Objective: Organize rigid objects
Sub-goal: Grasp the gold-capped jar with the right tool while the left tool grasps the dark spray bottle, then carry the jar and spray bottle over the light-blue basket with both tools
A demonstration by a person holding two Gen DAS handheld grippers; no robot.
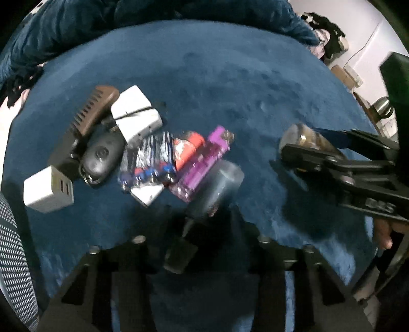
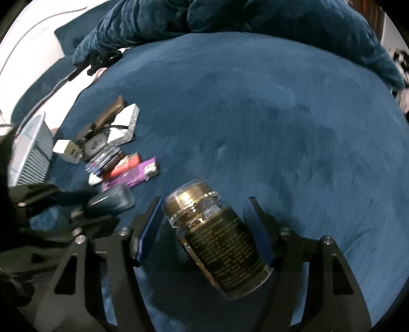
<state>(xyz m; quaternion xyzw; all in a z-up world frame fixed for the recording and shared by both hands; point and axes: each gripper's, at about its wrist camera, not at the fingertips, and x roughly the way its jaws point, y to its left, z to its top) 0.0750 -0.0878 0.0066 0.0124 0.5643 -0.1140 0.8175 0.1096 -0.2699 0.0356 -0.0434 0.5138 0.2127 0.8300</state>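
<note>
A pile of small objects lies on a blue velvet surface (image 1: 230, 84): brown comb (image 1: 93, 108), white boxes (image 1: 135, 112), black key fob (image 1: 101, 155), white USB charger (image 1: 47, 190), battery pack (image 1: 150, 158), red lighter (image 1: 189, 149), purple lighter (image 1: 204, 163). My left gripper (image 1: 202, 204) holds a dark grey oblong case (image 1: 217, 186), blurred, beside the purple lighter; it also shows in the right wrist view (image 2: 112, 201). My right gripper (image 2: 204, 224) stands open around a glass perfume bottle (image 2: 217, 237) with a gold cap lying between the fingers (image 2: 150, 224); it also shows in the left wrist view (image 1: 304, 143).
A rumpled blue blanket (image 2: 230, 18) lies along the far edge. A white ribbed basket (image 2: 28, 153) stands at the left. Boxes and clutter (image 1: 345, 74) sit at the right beyond the surface.
</note>
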